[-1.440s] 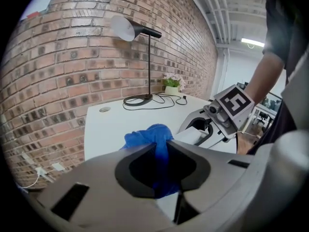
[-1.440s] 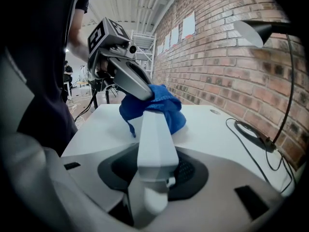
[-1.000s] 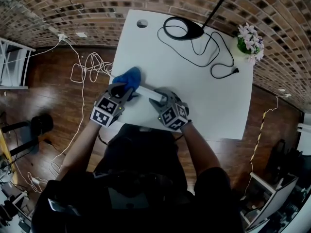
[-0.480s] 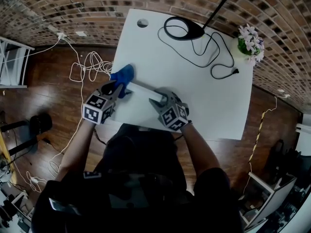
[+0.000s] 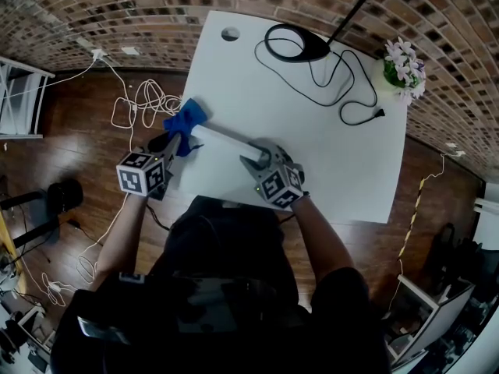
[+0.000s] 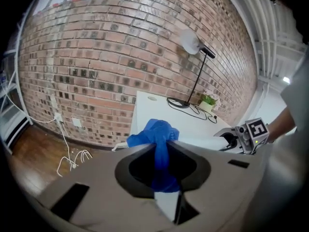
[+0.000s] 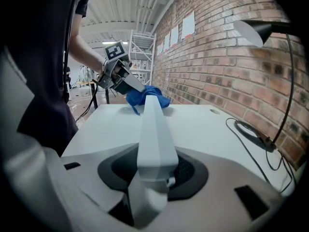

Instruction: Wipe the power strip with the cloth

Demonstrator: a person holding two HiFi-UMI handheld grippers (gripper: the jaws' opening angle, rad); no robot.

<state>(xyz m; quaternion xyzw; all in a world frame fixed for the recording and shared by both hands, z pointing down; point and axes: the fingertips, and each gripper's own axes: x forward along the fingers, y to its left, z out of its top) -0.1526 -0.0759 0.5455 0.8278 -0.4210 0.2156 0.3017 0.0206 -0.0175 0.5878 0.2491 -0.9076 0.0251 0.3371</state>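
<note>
The white table (image 5: 327,170) fills the middle of the head view, with the white power strip (image 5: 222,139) stretched over its left part. The right gripper (image 5: 253,156) is clamped on the strip's right end. At the table's left edge, the left gripper (image 5: 173,140) pinches the blue cloth (image 5: 185,119) at the strip's other end.

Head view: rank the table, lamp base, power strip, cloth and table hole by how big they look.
1. table
2. lamp base
3. power strip and cloth: too close to rank; the strip looks longer, the cloth wider
4. hole
</note>
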